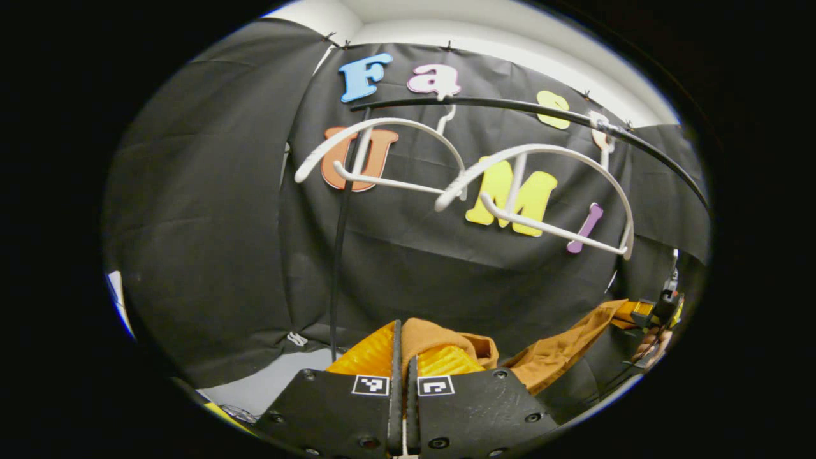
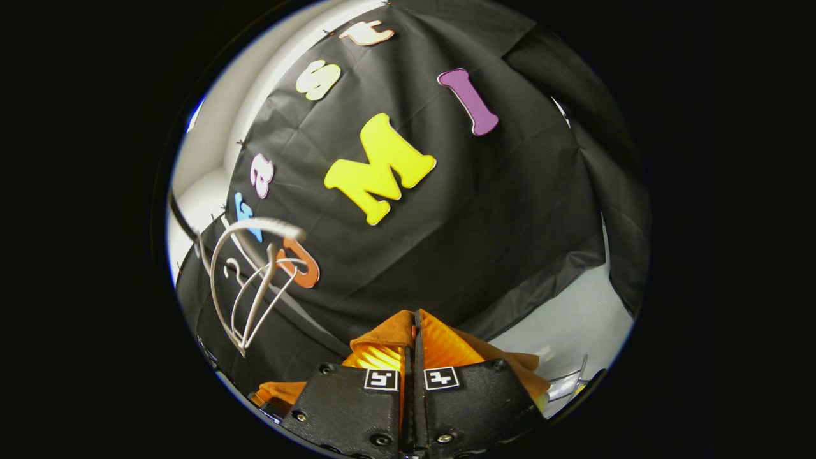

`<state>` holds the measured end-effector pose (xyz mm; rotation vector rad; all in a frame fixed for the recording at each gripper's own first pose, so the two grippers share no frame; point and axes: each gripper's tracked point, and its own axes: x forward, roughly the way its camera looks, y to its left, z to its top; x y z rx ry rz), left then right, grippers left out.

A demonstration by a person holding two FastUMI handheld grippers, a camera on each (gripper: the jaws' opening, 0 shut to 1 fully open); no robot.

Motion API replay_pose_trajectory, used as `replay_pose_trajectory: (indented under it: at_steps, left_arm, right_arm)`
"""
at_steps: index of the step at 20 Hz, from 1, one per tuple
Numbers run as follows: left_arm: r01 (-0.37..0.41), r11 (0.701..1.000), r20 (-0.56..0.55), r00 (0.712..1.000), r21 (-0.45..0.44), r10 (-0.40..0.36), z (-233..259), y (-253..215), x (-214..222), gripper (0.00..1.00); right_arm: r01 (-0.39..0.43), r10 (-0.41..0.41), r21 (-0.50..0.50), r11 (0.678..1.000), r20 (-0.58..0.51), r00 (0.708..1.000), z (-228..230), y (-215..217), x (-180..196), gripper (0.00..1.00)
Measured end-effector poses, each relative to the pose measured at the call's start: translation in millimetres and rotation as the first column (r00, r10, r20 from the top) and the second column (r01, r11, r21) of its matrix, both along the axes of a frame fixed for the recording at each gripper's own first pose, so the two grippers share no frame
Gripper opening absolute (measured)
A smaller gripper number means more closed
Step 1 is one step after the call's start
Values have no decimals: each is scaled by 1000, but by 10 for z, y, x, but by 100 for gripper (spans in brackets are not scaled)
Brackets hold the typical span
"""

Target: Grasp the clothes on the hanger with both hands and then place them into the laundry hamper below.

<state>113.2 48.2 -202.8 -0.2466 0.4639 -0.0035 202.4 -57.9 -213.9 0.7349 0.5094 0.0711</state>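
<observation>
- The left gripper point(image 1: 404, 347) sits at the near bottom edge, its fingers pressed together on a fold of the brown garment point(image 1: 440, 336).
- The cloth stretches right to the other gripper point(image 1: 660, 312) and the hand point(image 1: 651, 347) holding it.
- Two bare white hangers point(image 1: 535, 191) hang from a black rail point(image 1: 510, 105) above.
- A grey floor point(image 1: 274, 382) lies at lower left.

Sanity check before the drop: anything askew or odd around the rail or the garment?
Nothing stands out. Two white hangers hang bare on the black rail, tilted but hooked. The orange garment is off them, pinched by the left gripper and the right gripper, stretched between them.
</observation>
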Motion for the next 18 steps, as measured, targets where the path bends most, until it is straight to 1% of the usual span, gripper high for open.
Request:
replay_pose_trajectory:
  at_steps: [3, 8, 12, 16, 18]
  left_arm:
    - [51, 999, 2, 999, 0, -51, 31, -190, -92, 2]
    - [134, 991, 22, 991, -10, -134, 164, -555, -164, 2]
    - [202, 979, 43, 979, -28, -200, 302, -839, -180, 2]
    - [261, 965, 79, 963, -34, -258, 501, -1053, -235, 2]
    - [280, 959, 95, 957, -47, -274, 598, -1107, -264, 2]
  right_arm:
    - [-42, 43, -43, 998, 11, 999, 53, 193, -237, 0]
    - [-136, 137, -51, 989, 20, 990, 182, 626, -556, 0]
    - [-240, 241, -33, 970, 29, 970, 299, 1109, -702, 0]
    - [-342, 342, -5, 940, 50, 938, 465, 1550, -929, 0]
    - [-376, 374, 20, 927, 60, 926, 556, 1692, -968, 0]
